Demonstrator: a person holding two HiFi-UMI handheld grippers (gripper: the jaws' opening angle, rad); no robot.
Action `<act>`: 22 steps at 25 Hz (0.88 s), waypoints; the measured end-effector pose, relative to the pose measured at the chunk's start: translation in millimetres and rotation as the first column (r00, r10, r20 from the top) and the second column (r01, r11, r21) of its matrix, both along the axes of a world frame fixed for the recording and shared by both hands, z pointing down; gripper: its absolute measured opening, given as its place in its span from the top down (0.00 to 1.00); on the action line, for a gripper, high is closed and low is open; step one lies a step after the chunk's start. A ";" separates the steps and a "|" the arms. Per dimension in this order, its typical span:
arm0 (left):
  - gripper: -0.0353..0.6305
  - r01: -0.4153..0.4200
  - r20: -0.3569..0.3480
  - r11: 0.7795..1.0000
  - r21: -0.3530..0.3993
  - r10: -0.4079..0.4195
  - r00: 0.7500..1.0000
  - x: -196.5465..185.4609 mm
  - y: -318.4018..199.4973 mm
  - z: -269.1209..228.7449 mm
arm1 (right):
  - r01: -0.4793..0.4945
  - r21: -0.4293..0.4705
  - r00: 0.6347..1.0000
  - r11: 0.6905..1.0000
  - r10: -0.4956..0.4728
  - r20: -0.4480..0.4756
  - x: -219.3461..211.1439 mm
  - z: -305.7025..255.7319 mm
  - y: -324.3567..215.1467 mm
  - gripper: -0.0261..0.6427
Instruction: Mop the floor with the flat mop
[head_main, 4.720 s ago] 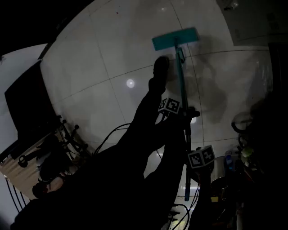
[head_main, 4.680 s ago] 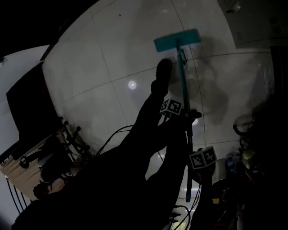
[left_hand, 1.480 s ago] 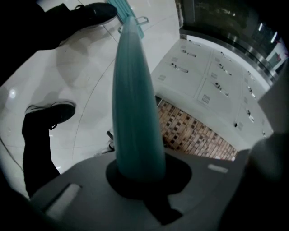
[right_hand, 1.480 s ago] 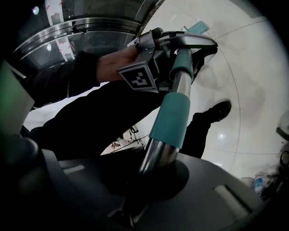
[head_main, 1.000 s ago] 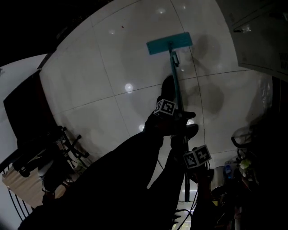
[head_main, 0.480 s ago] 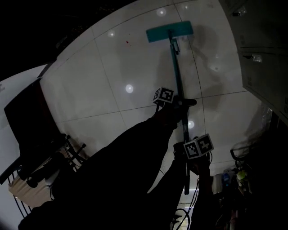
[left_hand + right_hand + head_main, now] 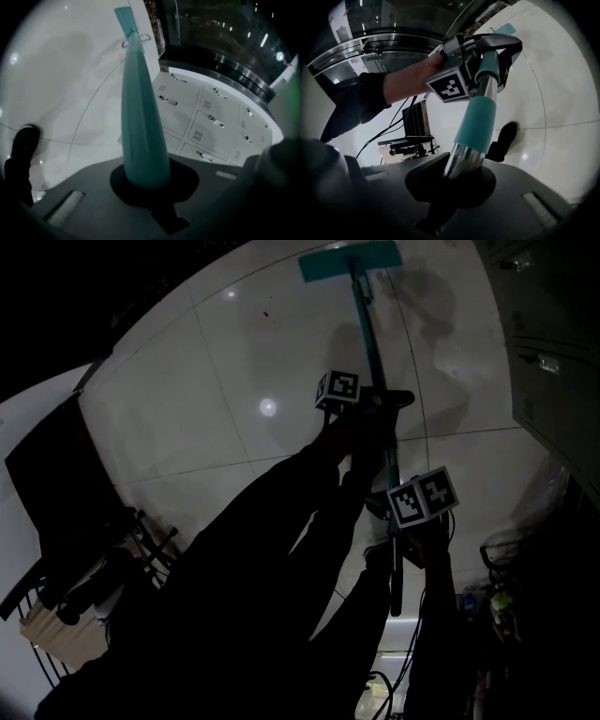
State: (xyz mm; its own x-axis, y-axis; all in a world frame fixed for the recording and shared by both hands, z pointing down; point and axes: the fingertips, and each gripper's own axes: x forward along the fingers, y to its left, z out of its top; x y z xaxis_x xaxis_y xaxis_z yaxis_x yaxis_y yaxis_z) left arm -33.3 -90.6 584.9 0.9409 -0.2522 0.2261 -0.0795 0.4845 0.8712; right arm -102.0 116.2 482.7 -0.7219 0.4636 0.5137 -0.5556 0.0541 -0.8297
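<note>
The flat mop's teal head (image 7: 349,259) lies on the pale tiled floor (image 7: 187,399) at the top of the head view, and its pole (image 7: 380,371) runs down toward me. My left gripper (image 7: 377,407) is shut on the teal pole (image 7: 140,122) higher up, beside its marker cube (image 7: 337,388). My right gripper (image 7: 401,526) is shut lower down, where the pole (image 7: 476,117) turns to chrome. In the left gripper view the mop head (image 7: 124,16) shows far along the pole. The right gripper view looks up the pole at my left gripper (image 7: 487,47).
Grey lockers (image 7: 553,362) line the right side, also seen as lockers (image 7: 211,122). A dark rack with cables (image 7: 84,549) stands at the left. Bottles and clutter (image 7: 497,606) sit at the lower right. My shoe (image 7: 504,138) is on the tiles near the pole.
The mop head has slid forward across the tiles, away from me, toward the top of the head view. Both grippers have followed it along, still shut on the pole.
</note>
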 end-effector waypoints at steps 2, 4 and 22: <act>0.91 0.003 -0.006 1.000 0.008 -0.003 1.000 2.2 2.3 -3.3 | 0.011 0.008 1.000 1.000 -0.011 -0.005 3.3 -2.0 4.1 0.91; 0.91 -0.009 -0.010 1.000 0.014 0.009 1.000 6.7 11.6 -5.1 | 0.026 0.018 1.000 1.000 -0.026 -0.011 9.3 -1.6 14.4 0.91; 0.91 -0.092 -0.032 0.994 -0.052 0.091 0.995 98.2 269.5 -34.1 | 0.068 0.014 0.997 0.998 -0.068 -0.023 102.1 -33.9 264.4 0.89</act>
